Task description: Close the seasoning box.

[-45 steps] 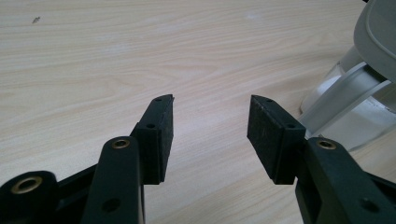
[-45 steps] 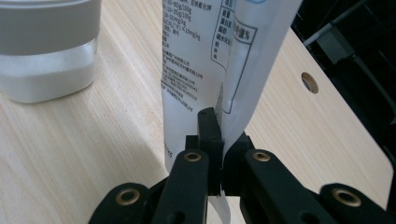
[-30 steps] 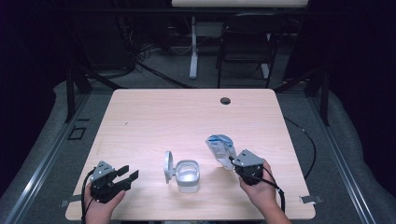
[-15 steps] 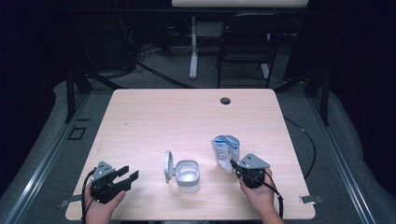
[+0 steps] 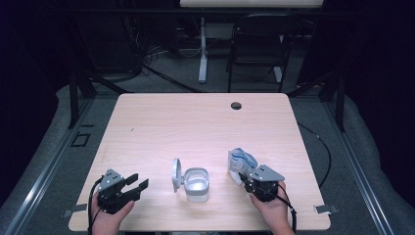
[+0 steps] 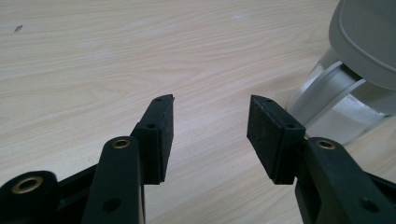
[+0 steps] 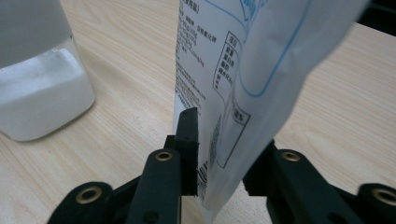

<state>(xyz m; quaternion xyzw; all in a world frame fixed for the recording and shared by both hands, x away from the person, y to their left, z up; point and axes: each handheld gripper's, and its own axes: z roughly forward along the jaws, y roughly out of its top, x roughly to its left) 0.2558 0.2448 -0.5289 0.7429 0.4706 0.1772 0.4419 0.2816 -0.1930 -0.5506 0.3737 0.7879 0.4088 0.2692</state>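
Right gripper (image 5: pixel 243 177) jaws just opening, white pouch (image 5: pixel 240 159) upright between them; left gripper (image 5: pixel 139 182) spread, empty.

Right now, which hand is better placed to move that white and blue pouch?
The right: its tongs already straddle the pouch, having just been opening. The left tongs stand open beside the lidded container.

A light wooden table (image 5: pixel 195 127) with a dark round cable hole (image 5: pixel 236 105) near its far edge is set on grey carpeted floor (image 5: pixel 352 166). Beyond it, a white desk leg (image 5: pixel 202 49) and a dark chair (image 5: pixel 257 49) are seen among loose cables. The surroundings are kept dark; the tabletop is lit from above.
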